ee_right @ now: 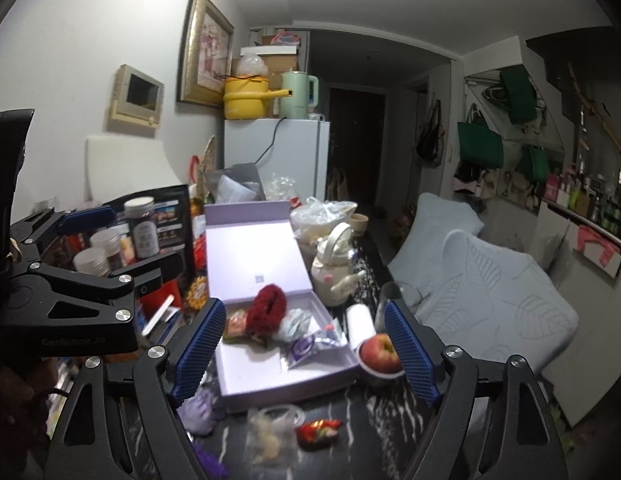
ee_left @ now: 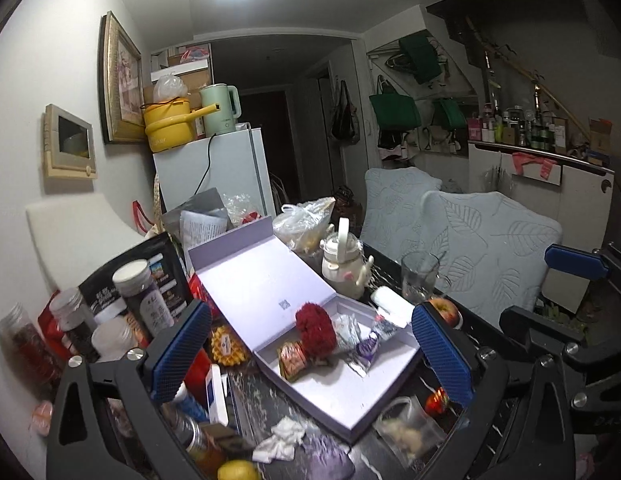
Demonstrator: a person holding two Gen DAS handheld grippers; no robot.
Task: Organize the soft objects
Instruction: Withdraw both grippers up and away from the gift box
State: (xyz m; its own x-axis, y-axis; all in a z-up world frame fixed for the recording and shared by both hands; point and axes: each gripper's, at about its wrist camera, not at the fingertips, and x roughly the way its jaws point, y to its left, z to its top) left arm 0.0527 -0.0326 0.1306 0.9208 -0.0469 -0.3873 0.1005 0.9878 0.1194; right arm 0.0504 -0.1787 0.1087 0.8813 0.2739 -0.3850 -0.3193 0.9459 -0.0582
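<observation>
Pretty cluttered dark marble-look table (ee_left: pixel 266 392) here. An open lilac gift box (ee_left: pixel 350 384) was sat in the middle of it, lid flipped back toward the fridge (ee_left: pixel 214 168). Inside the box tray, a fuzzy red knitted thing (ee_left: pixel 316 326) was parked at the back, with an orange-patterned packet (ee_left: pixel 292 360) just beside it on the left, and a crumpled clear wrapper (ee_left: pixel 346 330) plus a purple-and-silver sachet (ee_left: pixel 366 354) on its right side.

The left gripper (ee_left: pixel 310 352) was seen held above the near end of the box with its blue pads spread wide, nothing caught between them. Same story for the right gripper (ee_right: pixel 306 352): blue pads apart, hovering over the box, nothing pinched. The left gripper could also be spotted at the left edge of the right wrist view.

Outside the box, a lilac soft object (ee_right: pixel 198 408) was lying on the table by the near left corner, right under the right gripper's left finger. A clear bag of pale bits (ee_right: pixel 270 428) and a red wrapped sweet (ee_right: pixel 318 430) were found in front of the box. An apple (ee_right: pixel 380 354) in a small dish was sitting just off the box's right edge, with a white roll (ee_right: pixel 360 326) and a glass (ee_left: pixel 418 278) nearby. A cream teapot (ee_left: pixel 344 266) was stood beside the lid.
</observation>
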